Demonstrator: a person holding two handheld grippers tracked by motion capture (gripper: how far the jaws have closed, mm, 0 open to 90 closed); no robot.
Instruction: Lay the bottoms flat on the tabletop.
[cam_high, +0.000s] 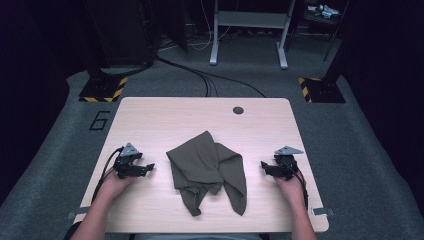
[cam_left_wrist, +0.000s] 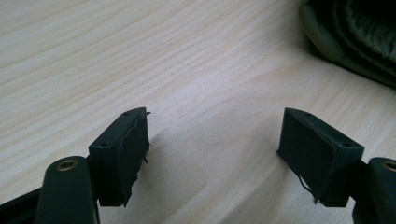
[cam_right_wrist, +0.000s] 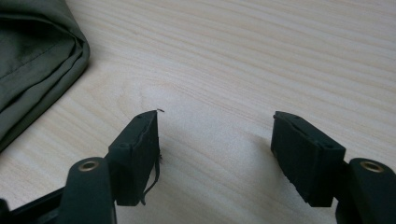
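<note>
Left gripper (cam_high: 150, 166): resting low at the left of the table (cam_high: 150, 112), jaws spread wide and empty, pointed inward. Cloth (cam_high: 207, 167) lies to its right, apart from the jaw tips, with bare wood between. Cloth position: crumpled at table centre, olive green, long axis running from far edge toward the near edge, two loose tails hanging toward the person. Right gripper (cam_high: 263, 166): mirrored at the right, jaws likewise wide and empty, aimed inward at the cloth. Judged about equally near on both sides.

Left gripper view: folded, layered hem of the cloth (cam_left_wrist: 355, 37) at upper right, detail not resolved from above. Right gripper view: doubled edge (cam_right_wrist: 37, 60) at upper left. High view: whole outline and both approach gaps together.
</note>
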